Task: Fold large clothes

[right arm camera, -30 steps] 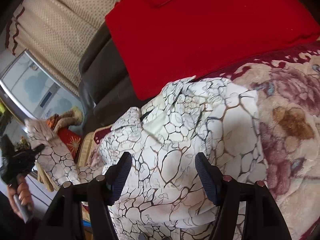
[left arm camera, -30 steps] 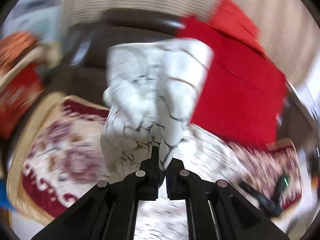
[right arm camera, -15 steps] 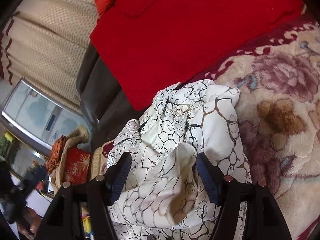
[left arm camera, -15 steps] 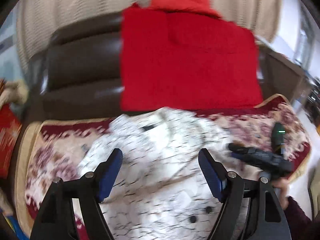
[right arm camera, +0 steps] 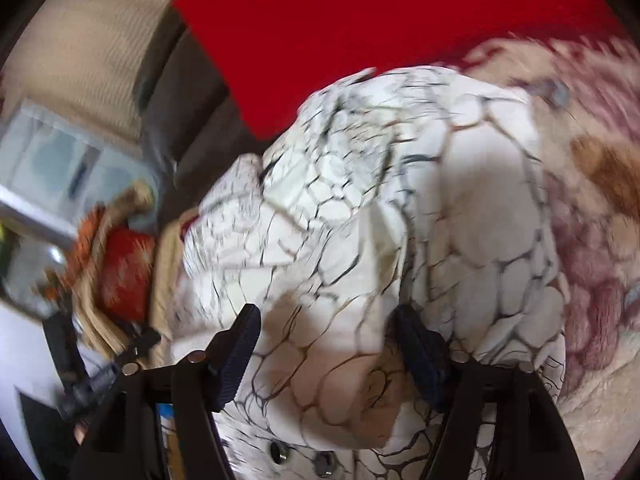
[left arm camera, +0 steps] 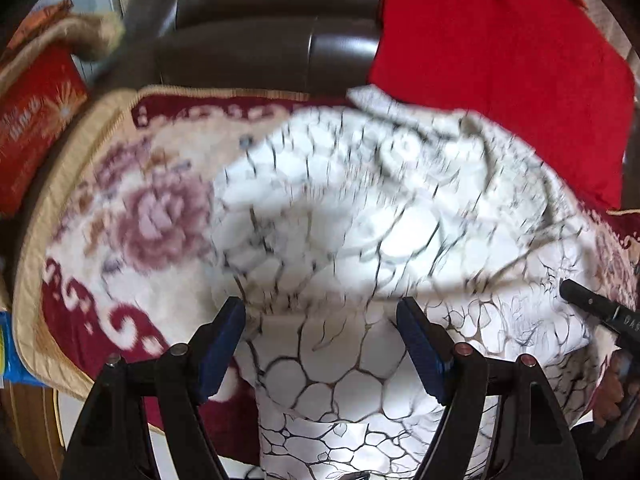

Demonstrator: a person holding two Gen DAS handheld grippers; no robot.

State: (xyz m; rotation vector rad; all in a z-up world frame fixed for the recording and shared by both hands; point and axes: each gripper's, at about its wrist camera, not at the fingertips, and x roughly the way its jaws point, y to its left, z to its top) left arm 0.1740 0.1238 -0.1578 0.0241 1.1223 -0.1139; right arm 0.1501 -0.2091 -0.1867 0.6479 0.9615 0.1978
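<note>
A large white garment with a black crackle pattern lies bunched on a floral red-and-cream blanket over a sofa seat. My left gripper is open, its blue-padded fingers spread just above the garment's near edge. The same garment fills the right wrist view, with buttons near the bottom edge. My right gripper is open over a raised fold of the cloth. The right gripper's black tip shows at the right edge of the left wrist view.
A red cushion leans on the dark brown sofa back. A red embroidered cushion sits at the left. In the right wrist view, the red cushion is at the top and a window at the left.
The left gripper, shut on the hanging garment a second ago, has opened and let it drop onto the blanket. It now sits lower, close over the cloth. The right gripper stayed open and shifted slightly.
</note>
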